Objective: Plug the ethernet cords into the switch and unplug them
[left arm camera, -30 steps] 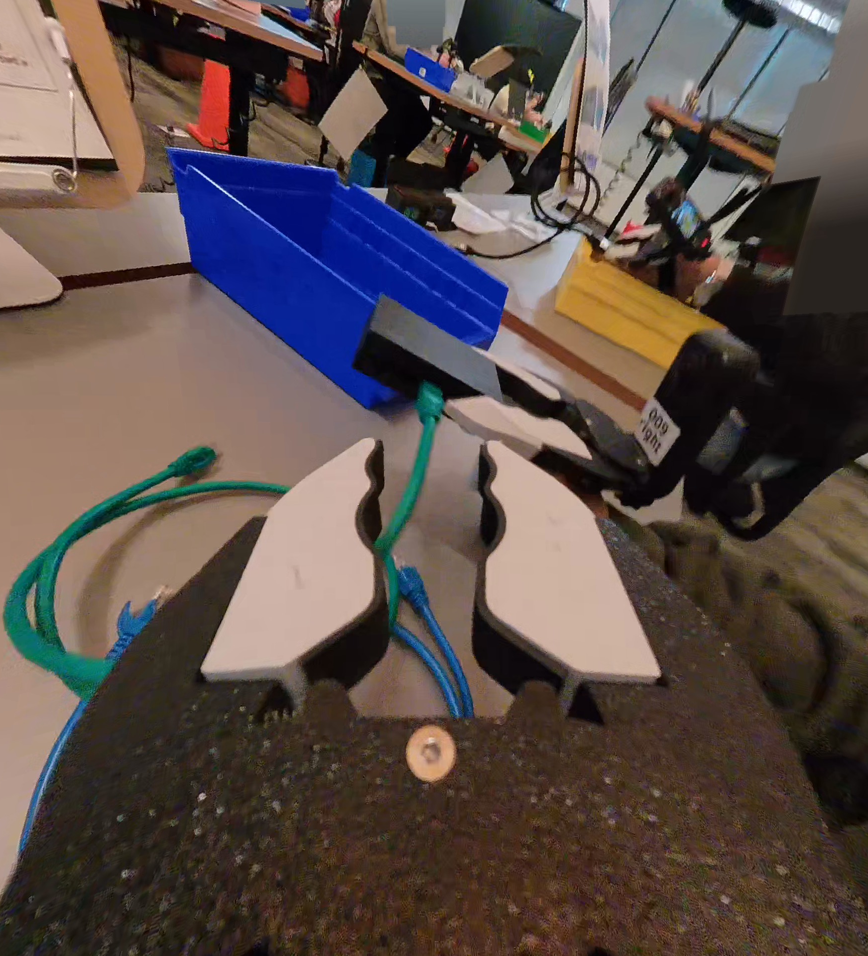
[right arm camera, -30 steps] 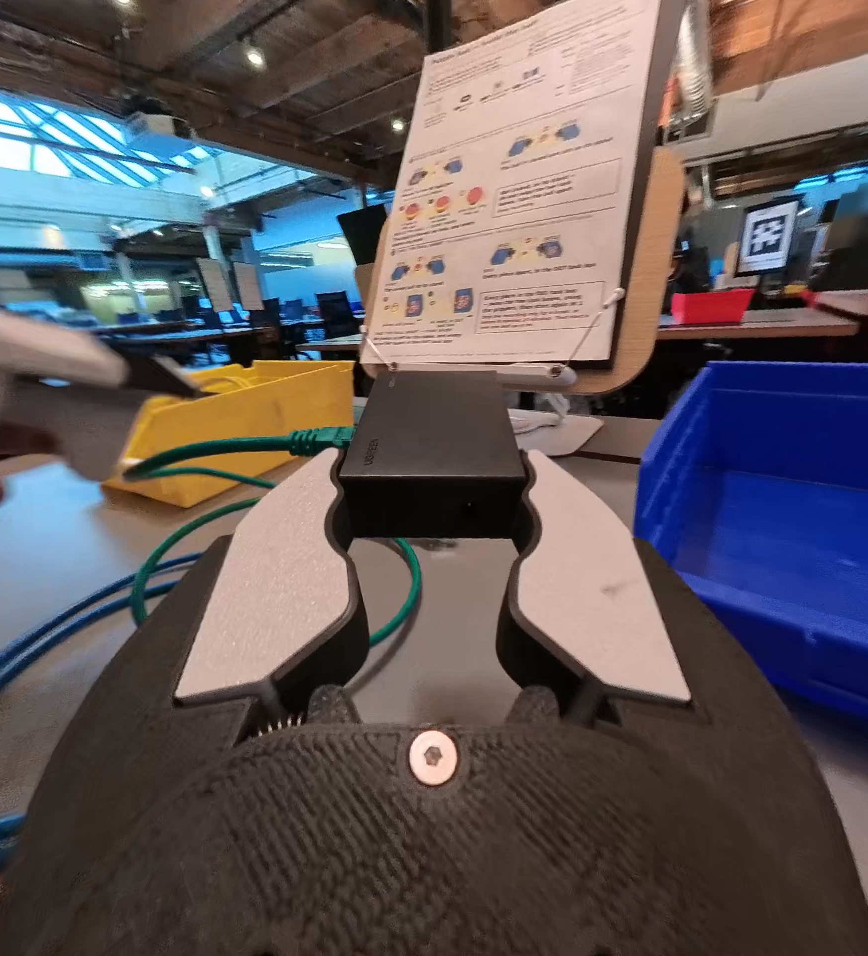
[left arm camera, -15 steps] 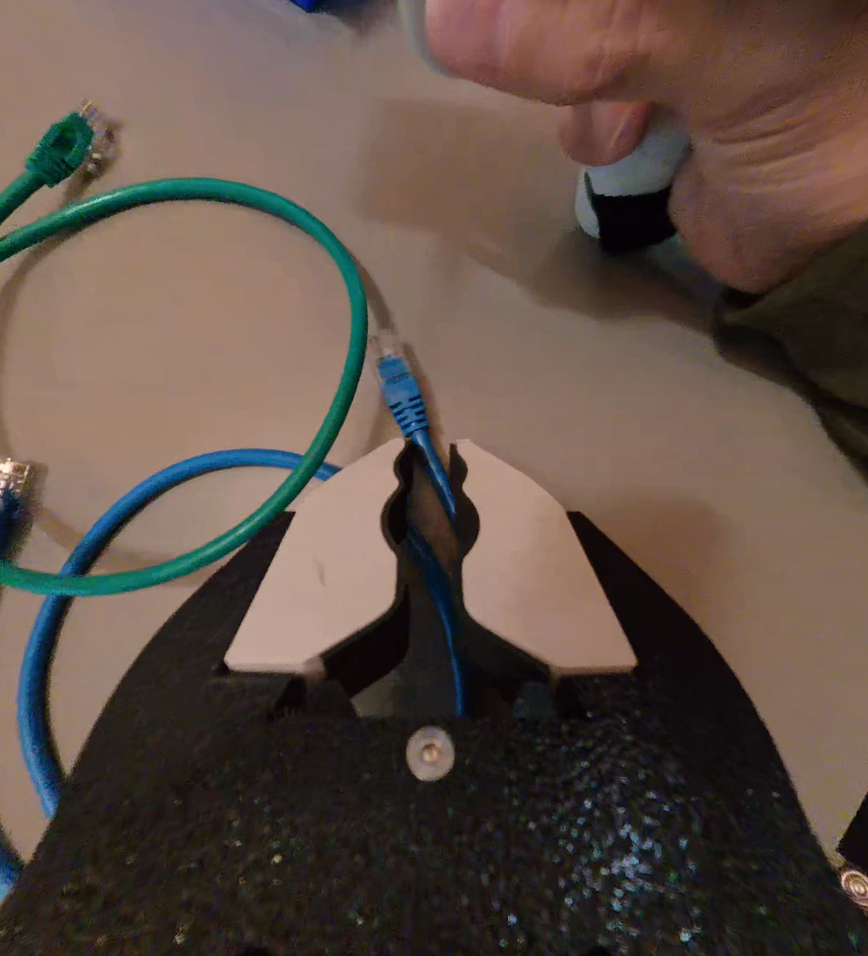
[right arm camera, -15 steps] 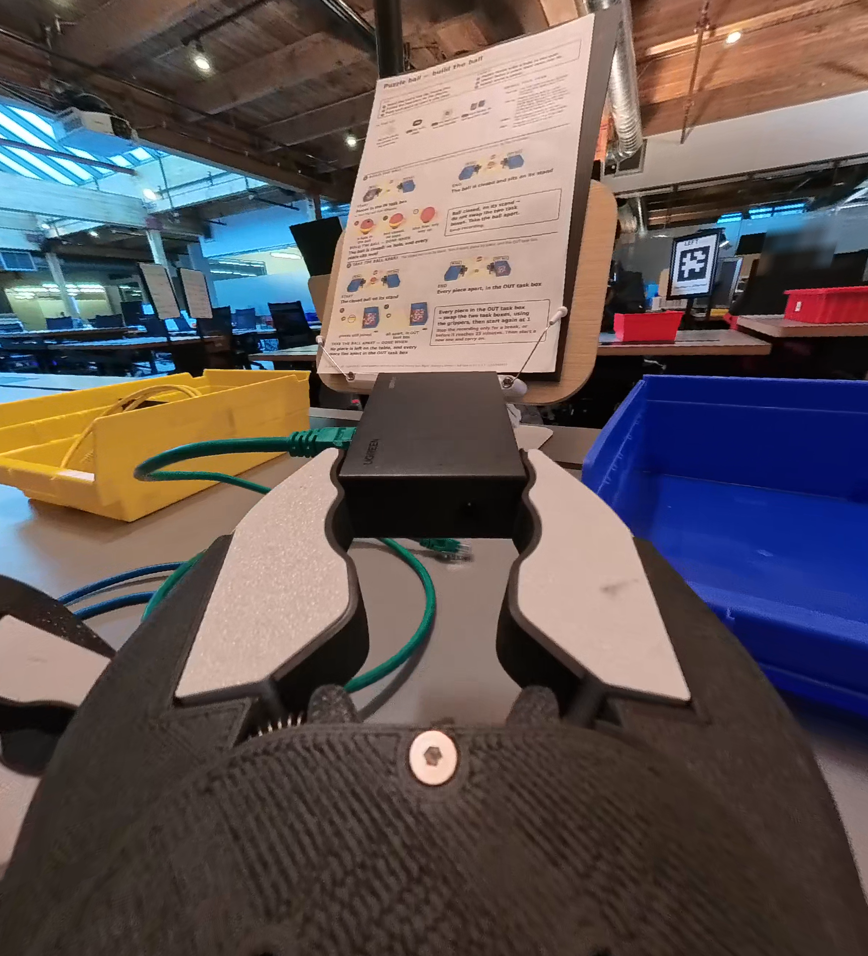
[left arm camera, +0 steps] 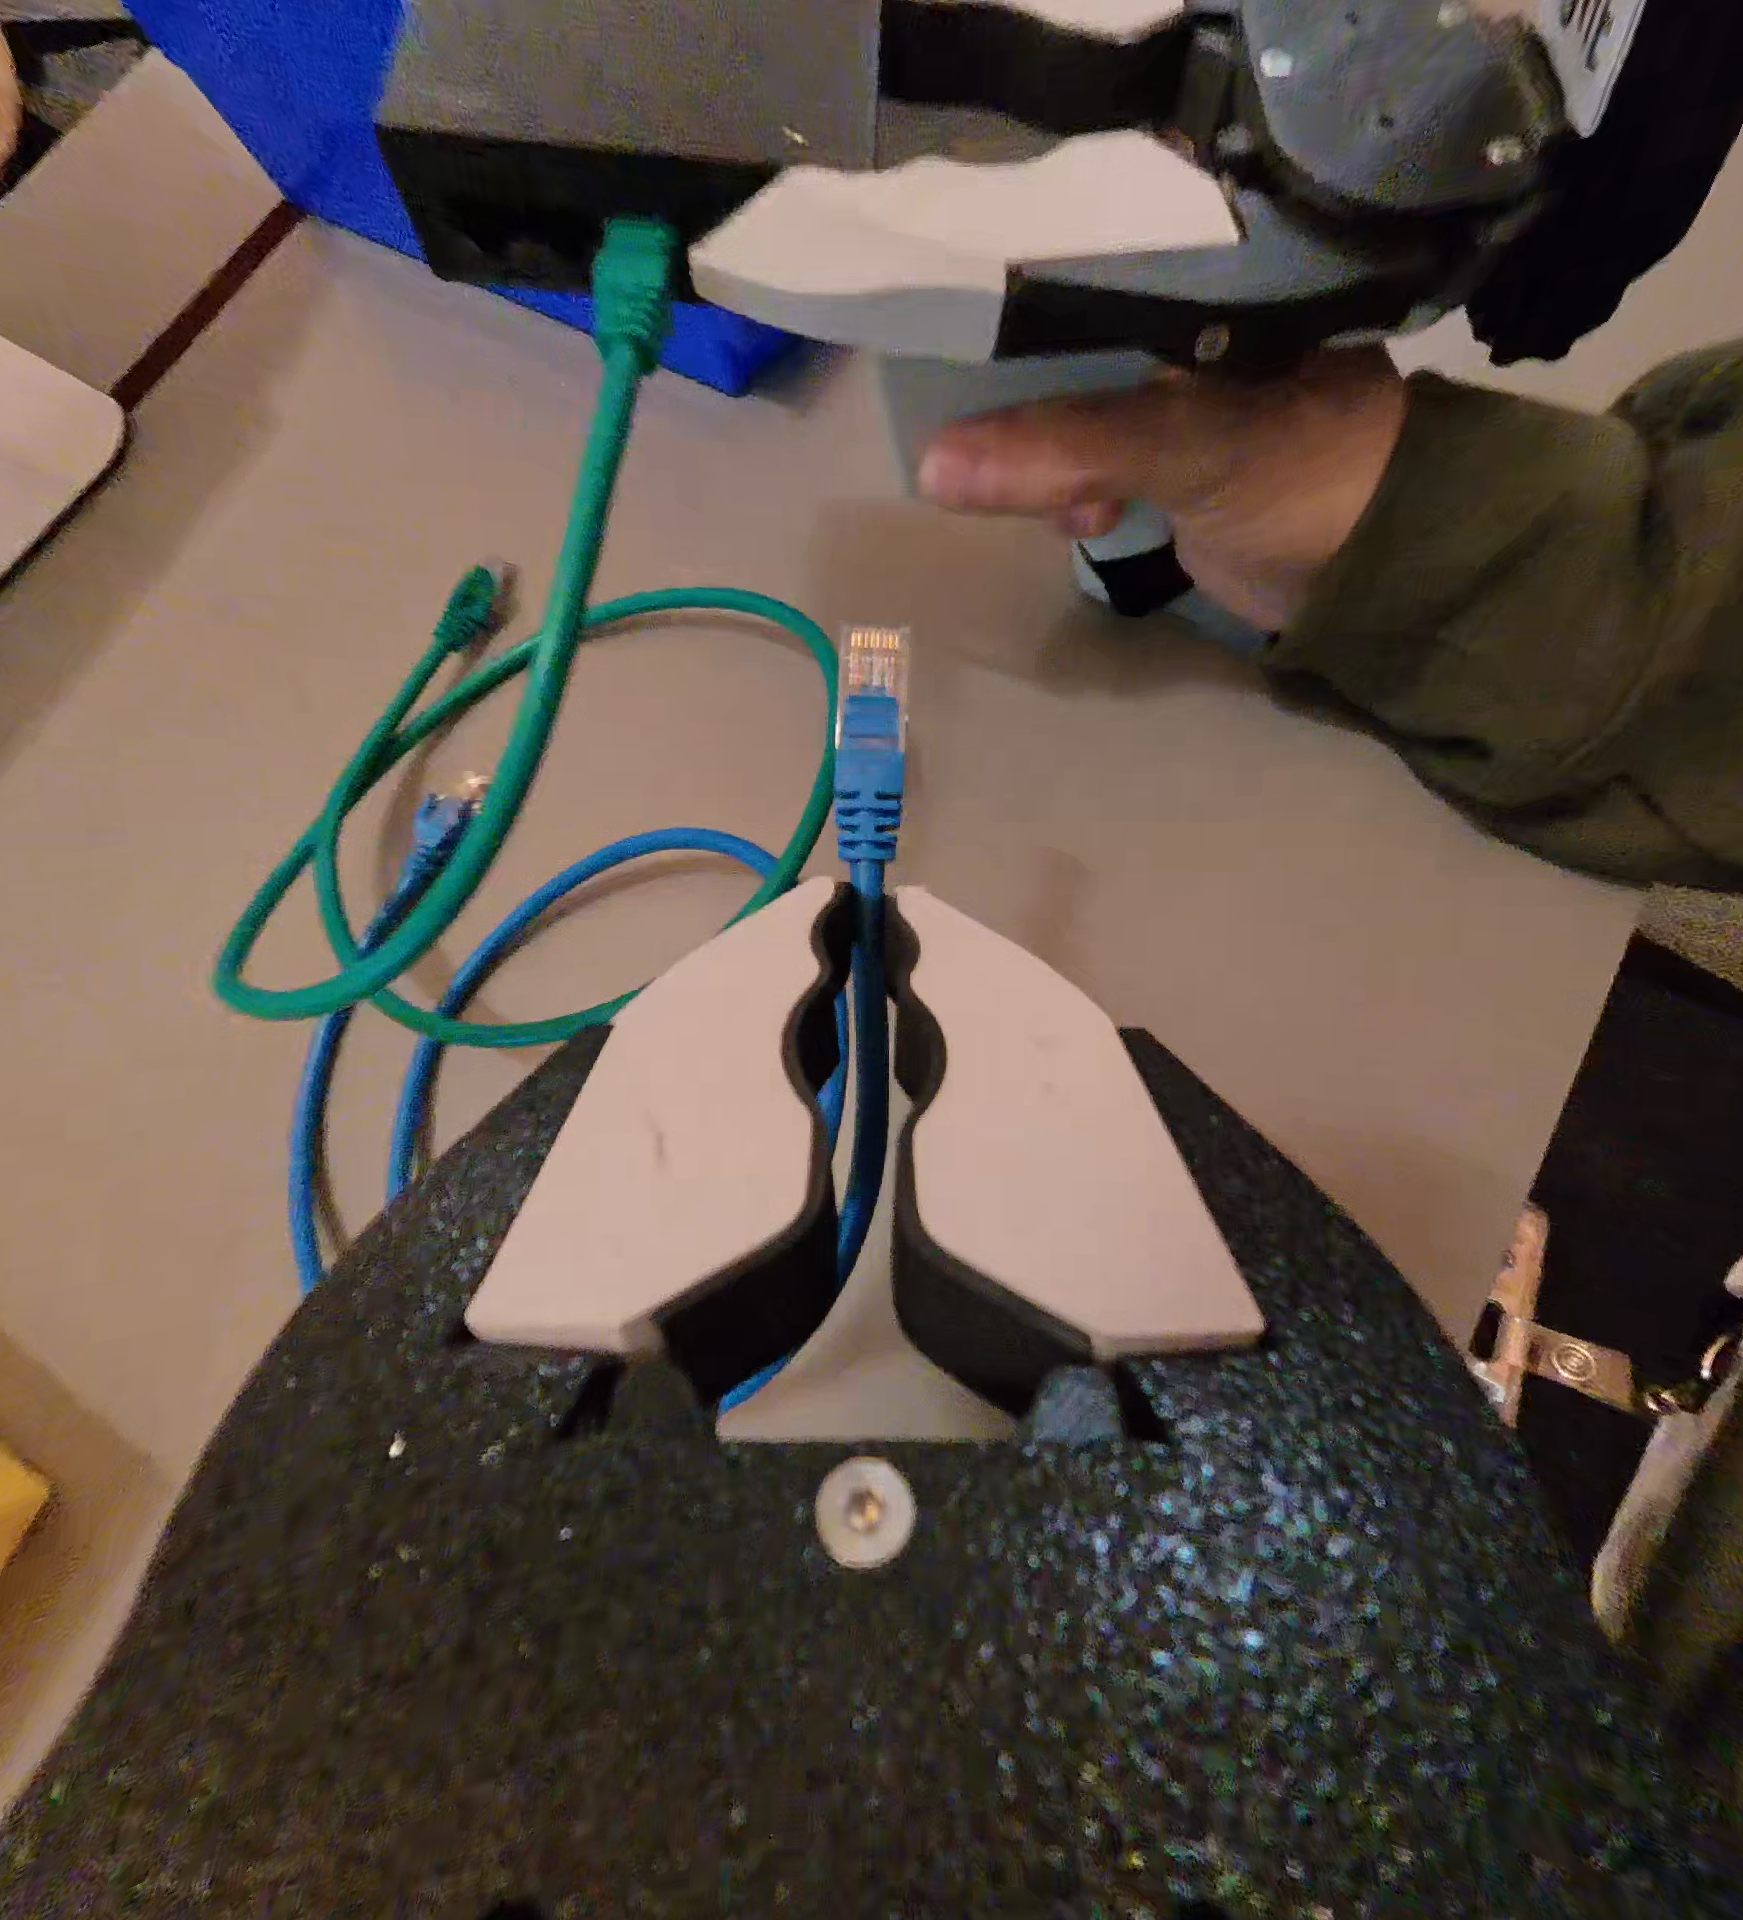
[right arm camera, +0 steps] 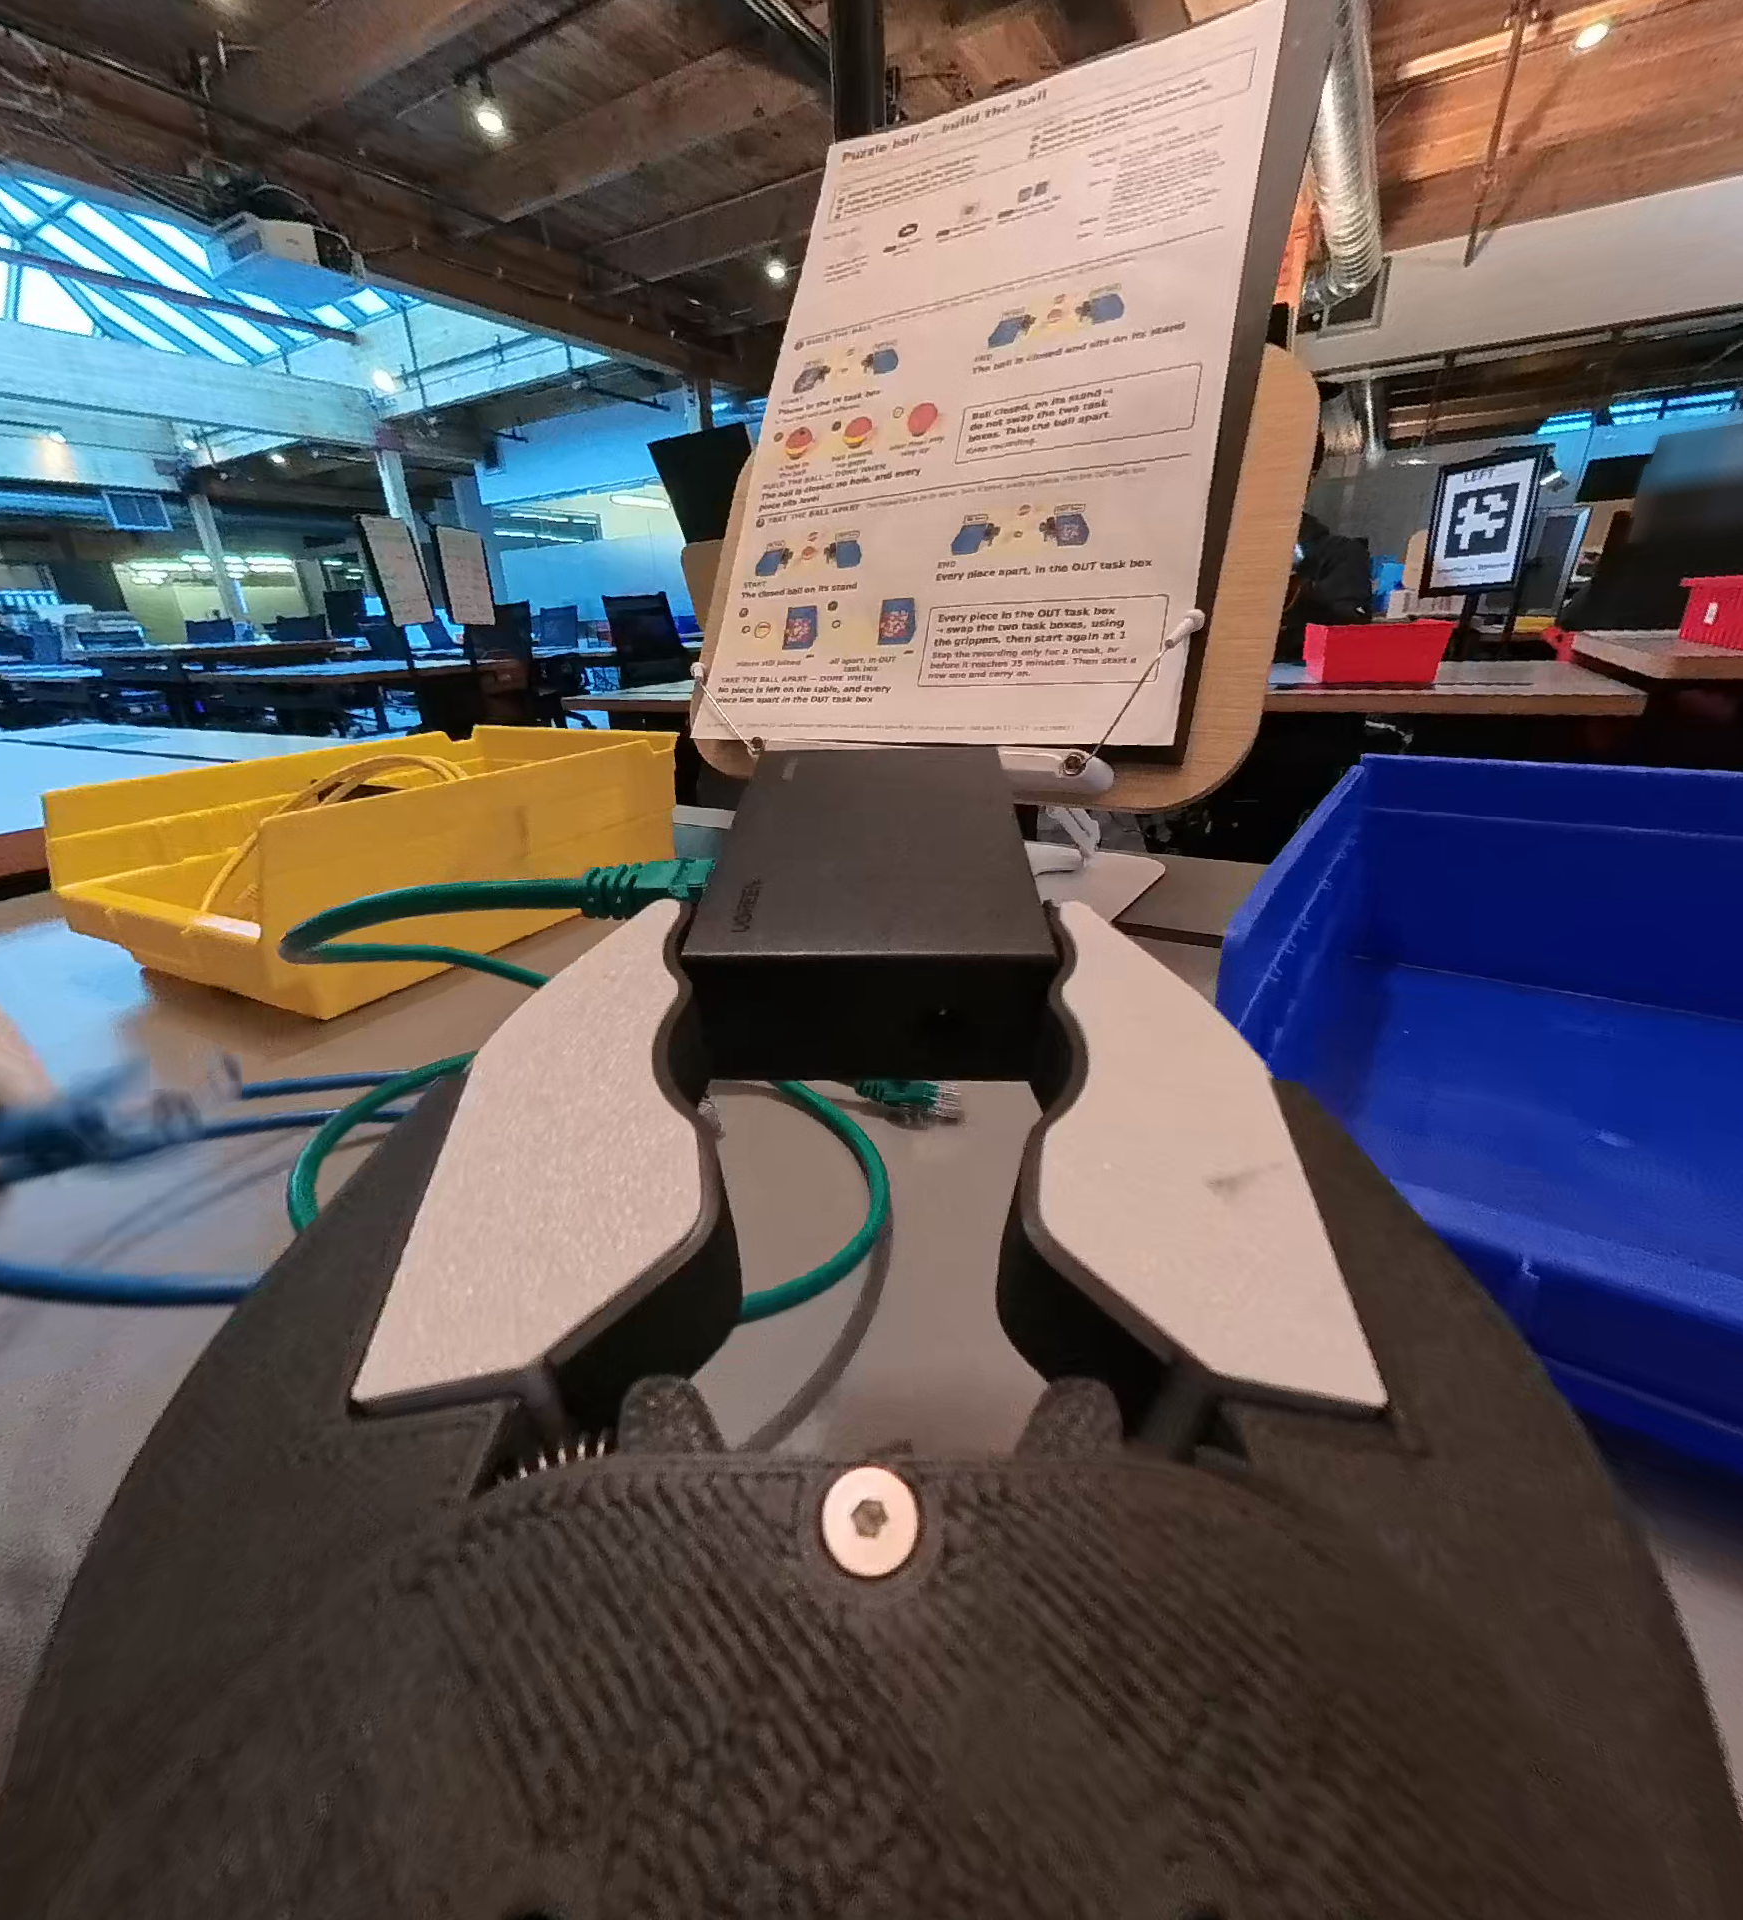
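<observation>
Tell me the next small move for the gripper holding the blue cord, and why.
Probably carry the blue plug up to a free port beside the green plug. The left gripper is shut on the blue cord just behind its plug, which points toward the switch; the right gripper holds that switch above the table.

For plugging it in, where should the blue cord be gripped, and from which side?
Grip the blue cord just behind the plug boot, coming from the rear along its axis, as the left tongs do: the plug sticks out free ahead, clear to enter the switch.
</observation>
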A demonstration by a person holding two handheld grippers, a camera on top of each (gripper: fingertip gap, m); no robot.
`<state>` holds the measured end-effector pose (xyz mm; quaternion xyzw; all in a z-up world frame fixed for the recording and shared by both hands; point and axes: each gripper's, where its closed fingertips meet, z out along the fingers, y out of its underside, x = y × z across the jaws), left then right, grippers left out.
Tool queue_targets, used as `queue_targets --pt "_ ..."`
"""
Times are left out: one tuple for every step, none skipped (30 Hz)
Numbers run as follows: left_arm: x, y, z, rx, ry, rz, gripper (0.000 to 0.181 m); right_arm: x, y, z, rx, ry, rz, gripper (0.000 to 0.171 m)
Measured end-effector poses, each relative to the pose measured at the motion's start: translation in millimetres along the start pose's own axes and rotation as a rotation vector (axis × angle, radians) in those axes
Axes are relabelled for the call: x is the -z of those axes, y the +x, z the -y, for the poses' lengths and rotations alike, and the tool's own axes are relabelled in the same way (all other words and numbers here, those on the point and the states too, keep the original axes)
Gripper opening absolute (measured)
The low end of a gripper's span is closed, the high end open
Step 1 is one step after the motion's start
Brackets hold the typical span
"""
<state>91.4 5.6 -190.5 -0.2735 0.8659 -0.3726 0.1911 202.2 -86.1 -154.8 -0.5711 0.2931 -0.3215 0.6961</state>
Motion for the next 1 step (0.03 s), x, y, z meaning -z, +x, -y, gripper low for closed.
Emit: queue_targets --pt "12.2 -6.7 6.4 0.008 0.000 0.023 0.004 0.1 -0.8 0.1 -0.001 0.000 0.007 0.062"
